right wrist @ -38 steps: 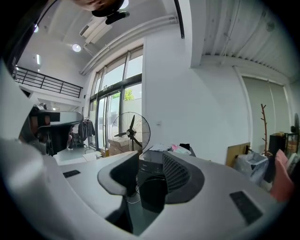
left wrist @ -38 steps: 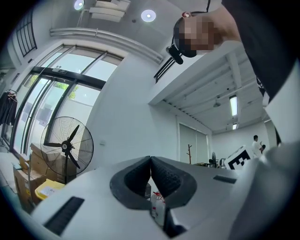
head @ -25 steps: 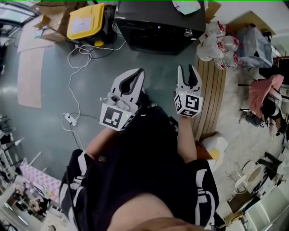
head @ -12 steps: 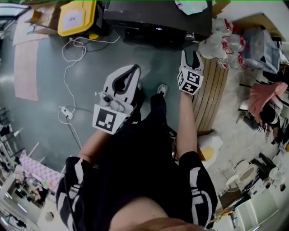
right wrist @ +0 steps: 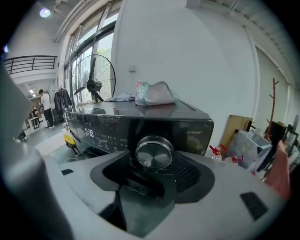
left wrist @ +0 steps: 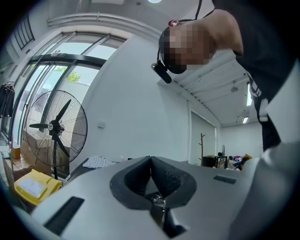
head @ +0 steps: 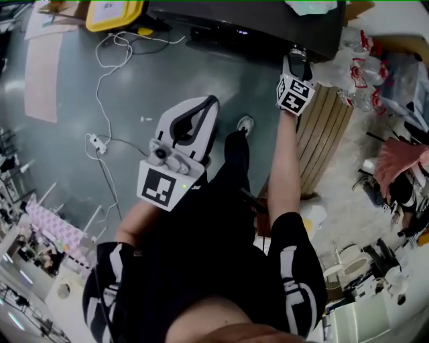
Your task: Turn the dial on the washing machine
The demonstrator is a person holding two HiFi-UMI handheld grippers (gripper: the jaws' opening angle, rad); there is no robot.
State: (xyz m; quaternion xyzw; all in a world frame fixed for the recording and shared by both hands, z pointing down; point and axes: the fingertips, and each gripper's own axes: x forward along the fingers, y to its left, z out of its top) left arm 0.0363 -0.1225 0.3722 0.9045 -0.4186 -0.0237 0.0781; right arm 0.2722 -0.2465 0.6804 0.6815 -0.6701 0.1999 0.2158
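Note:
The black washing machine (head: 241, 27) stands at the top of the head view. Its round silver dial (right wrist: 153, 152) sits at the right end of the front panel (right wrist: 108, 131). My right gripper (head: 297, 59) is stretched out to that corner. In the right gripper view its jaws are opening and stand either side of the dial, with the ribbed pads (right wrist: 190, 172) apart from it. My left gripper (head: 196, 115) hangs over the grey floor, well short of the machine. Its jaws meet at the tips (left wrist: 151, 158), shut on nothing.
A yellow box (head: 114, 10) lies left of the machine. A white cable and power strip (head: 94, 142) trail over the floor. A slatted wooden board (head: 328, 127) and bagged bottles (head: 365, 60) are on the right. A bag (right wrist: 154, 93) lies on the machine's top, and a fan (right wrist: 96, 84) stands behind.
My right gripper has reached forward from in front of my body to the machine's dial, and its jaws have spread. The left gripper has stayed low and shut.

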